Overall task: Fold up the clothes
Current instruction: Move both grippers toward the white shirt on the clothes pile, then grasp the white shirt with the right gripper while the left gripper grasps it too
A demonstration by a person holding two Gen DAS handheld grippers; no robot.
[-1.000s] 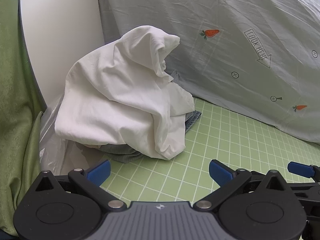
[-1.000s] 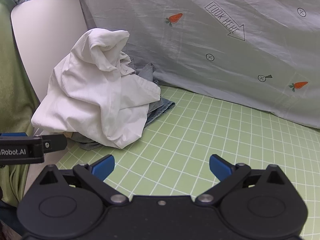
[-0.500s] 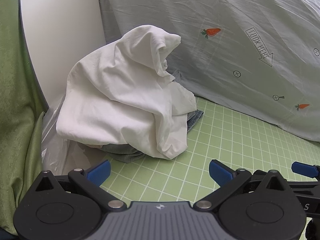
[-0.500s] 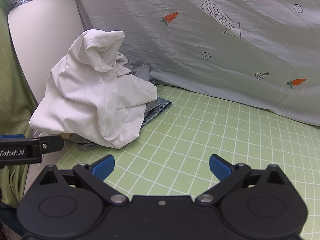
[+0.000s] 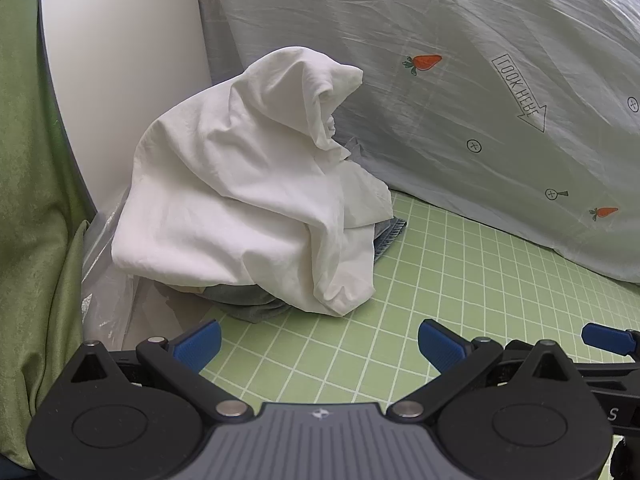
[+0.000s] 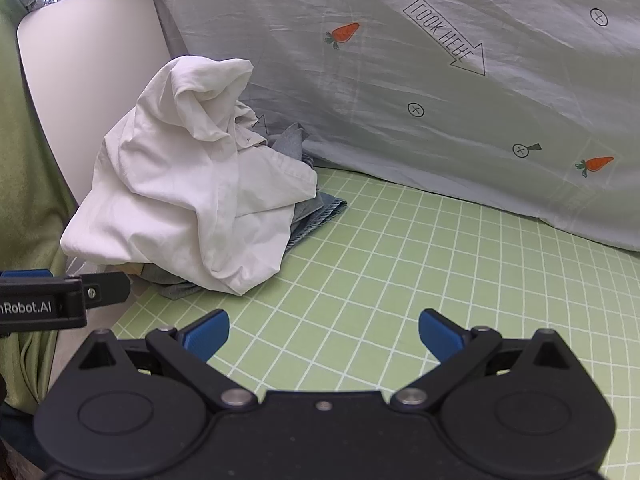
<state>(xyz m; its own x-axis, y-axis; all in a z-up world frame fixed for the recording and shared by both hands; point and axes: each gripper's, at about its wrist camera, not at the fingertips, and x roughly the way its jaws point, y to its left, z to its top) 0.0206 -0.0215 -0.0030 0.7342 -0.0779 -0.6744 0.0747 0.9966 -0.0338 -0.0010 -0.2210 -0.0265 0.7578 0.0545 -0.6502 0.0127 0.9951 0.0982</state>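
A crumpled white garment is heaped on a pile at the back left of the green grid mat. Grey and blue denim clothes poke out from under it. My left gripper hovers open just short of the pile, nothing between its blue pads. My right gripper is open too, over bare mat to the right of the pile. Its blue fingertip shows at the right edge of the left wrist view.
A pale sheet printed with carrots and a "LOOK HERE" arrow hangs along the back of the mat. A white rounded panel stands behind the pile. Green fabric drapes at the left. Clear plastic lies beside the pile.
Both views have shifted slightly; the pile sits a little further left in the right wrist view. The clothes have not moved and both grippers stay open.
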